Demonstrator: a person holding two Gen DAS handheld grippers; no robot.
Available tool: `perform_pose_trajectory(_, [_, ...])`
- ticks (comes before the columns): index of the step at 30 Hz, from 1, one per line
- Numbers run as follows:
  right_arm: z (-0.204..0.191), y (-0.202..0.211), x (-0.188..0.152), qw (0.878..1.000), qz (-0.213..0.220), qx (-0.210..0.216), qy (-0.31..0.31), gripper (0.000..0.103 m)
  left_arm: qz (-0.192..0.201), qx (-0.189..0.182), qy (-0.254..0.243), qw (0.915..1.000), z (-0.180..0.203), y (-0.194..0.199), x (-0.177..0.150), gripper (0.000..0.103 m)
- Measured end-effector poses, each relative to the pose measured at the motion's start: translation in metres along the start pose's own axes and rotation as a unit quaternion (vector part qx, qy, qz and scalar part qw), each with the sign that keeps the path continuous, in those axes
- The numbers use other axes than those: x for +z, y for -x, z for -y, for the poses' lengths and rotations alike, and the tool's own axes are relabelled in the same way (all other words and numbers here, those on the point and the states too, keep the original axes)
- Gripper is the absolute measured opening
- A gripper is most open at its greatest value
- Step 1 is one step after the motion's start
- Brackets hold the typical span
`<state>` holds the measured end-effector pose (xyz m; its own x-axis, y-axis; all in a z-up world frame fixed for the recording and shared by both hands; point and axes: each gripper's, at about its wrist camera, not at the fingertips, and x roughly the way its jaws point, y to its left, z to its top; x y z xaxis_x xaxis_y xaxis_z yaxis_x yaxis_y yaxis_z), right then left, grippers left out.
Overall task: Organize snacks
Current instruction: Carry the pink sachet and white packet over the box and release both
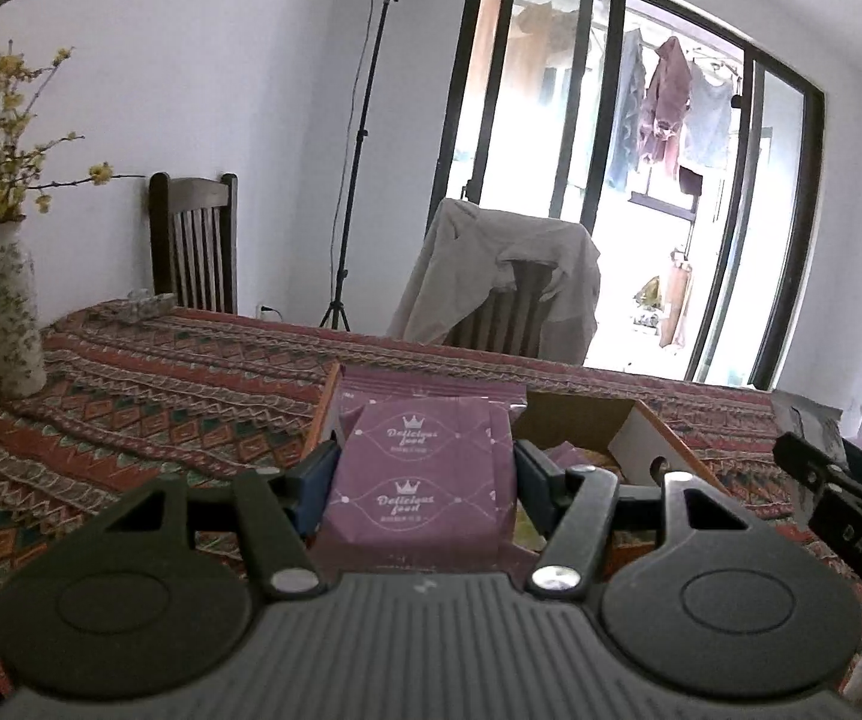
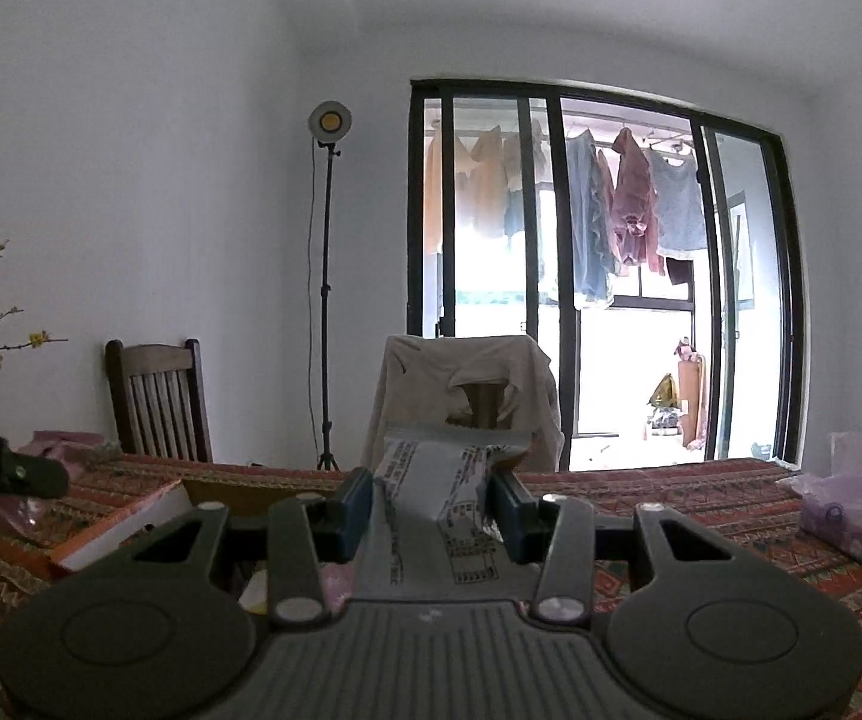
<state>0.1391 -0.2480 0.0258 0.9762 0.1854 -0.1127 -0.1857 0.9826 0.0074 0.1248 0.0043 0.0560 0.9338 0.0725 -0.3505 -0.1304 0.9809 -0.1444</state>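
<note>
Purple snack packet (image 1: pixel 425 480) clamped between the left gripper (image 1: pixel 425 480) pads, held above the open cardboard box (image 1: pixel 640 438) on the patterned table (image 1: pixel 161 420). Right gripper (image 2: pixel 431 510) pinches a grey printed packet (image 2: pixel 431 498), apparently its back side. Tissue pack (image 2: pixel 850 510) near the table's right edge.

"Delicious food" twice on purple snack packet (image 1: pixel 425 480), "DAS" on right claw (image 1: pixel 850 516)

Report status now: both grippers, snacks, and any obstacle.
Left gripper shut on purple packet. Right gripper shut on grey packet. Box open ahead, nothing blocking.
</note>
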Motion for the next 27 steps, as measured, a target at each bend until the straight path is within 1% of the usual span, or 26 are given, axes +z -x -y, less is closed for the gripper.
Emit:
perform_pose_trajectory(10, [-0.006,-0.052,0.008,1.000,-0.023,0.010,-0.011,0.043,-0.007,-0.002,0.007,0.9999,0.005,-0.048,0.011,0.063])
perform_pose_trajectory(16, [-0.008,-0.082,0.000,0.999,-0.032,0.016,-0.033,0.043,-0.007,0.000,0.015,0.9999,0.006,-0.078,0.007,0.063])
perform_pose_trajectory(19, [-0.009,-0.088,-0.008,0.999,-0.031,0.023,-0.032,0.043,-0.006,0.004,0.016,0.9998,0.005,-0.091,0.000,0.063])
perform_pose_trajectory(22, [-0.011,-0.090,-0.014,0.999,-0.030,0.029,-0.027,0.043,-0.014,0.006,0.012,0.9998,0.003,-0.100,-0.004,0.063])
perform_pose_trajectory(27, [-0.016,-0.100,-0.024,0.998,-0.050,0.030,-0.010,0.043,-0.012,0.015,0.007,0.9998,0.000,-0.106,-0.007,0.063])
